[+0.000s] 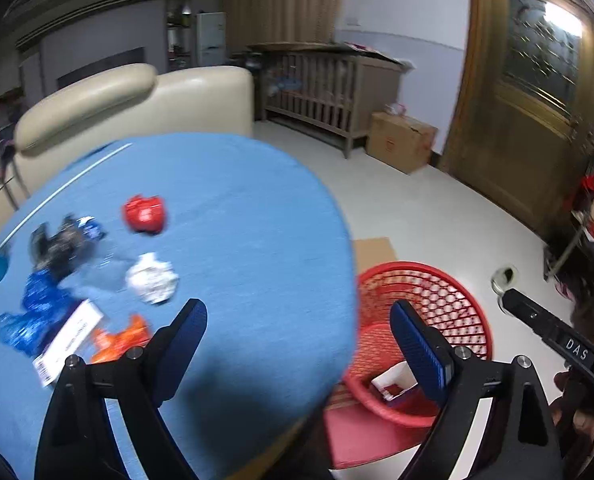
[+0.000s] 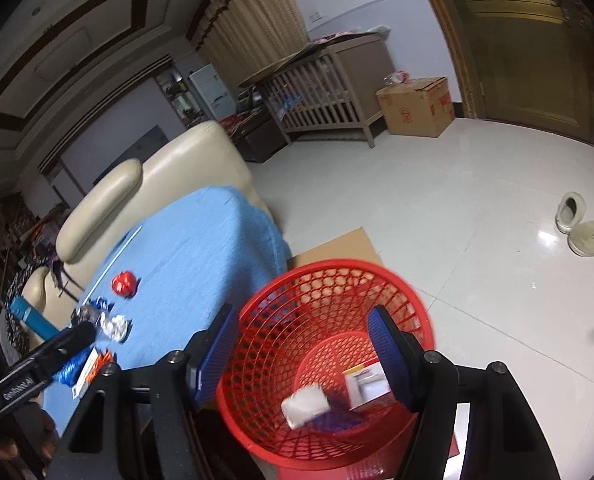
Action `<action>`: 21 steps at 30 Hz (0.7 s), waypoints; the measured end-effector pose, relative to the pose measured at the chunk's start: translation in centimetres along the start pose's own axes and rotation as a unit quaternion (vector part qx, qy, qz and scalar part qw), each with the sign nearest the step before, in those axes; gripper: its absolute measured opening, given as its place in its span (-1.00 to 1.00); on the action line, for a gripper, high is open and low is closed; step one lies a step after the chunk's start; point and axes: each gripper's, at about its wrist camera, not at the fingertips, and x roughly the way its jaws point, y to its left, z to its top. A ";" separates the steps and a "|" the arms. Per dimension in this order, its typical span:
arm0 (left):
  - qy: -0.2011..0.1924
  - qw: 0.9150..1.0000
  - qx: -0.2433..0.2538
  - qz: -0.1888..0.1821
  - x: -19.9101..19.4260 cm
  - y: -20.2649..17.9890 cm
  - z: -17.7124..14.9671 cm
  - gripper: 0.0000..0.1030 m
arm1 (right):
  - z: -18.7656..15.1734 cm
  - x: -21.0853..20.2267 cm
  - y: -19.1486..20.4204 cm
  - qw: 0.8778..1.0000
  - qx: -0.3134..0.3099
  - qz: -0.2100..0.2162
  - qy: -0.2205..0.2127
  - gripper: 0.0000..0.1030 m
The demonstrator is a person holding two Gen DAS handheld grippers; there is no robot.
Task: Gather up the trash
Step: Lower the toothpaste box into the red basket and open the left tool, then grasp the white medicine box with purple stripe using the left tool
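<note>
Red basket (image 2: 329,360) just beside table edge (image 1: 349,280)

Dim indoor light, glare on white floor tiles (image 2: 545,240), motion blur, fisheye bending, black vignetted corners.

Crumpled wrappers (image 1: 151,278) beside red basket (image 2: 329,280)

The left black two-finger gripper (image 1: 299,346) is showing matte black angular arms ending in ribbed blue rubber pads (image 1: 419,350), with round silver screws sitting at the pivots. The right black two-finger gripper (image 2: 301,354) is wearing the same blue ribbed pads (image 2: 389,356) and silver screws. White lettering is running along each black body where the other camera sees it.
</note>
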 end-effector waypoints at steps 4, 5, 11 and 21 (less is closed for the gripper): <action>0.001 0.999 -0.027 0.027 -0.9 4.2 -1.8 0.80 | -0.8 0.7 2.4 0.999 -0.026 0.012 0.017 0.37; 0.001 0.999 -0.034 0.037 -1.1 5.3 -2.3 0.80 | -1.1 0.9 3.0 0.999 -0.033 0.015 0.021 0.37; 0.020 0.993 -0.089 0.081 -1.3 13.9 -5.2 0.80 | -3.1 2.5 7.2 0.995 -0.081 0.034 0.054 0.37; 0.080 0.993 -0.064 0.065 1.6 22.4 -6.3 0.80 | -6.1 4.5 12.4 0.984 -0.141 0.054 0.096 0.37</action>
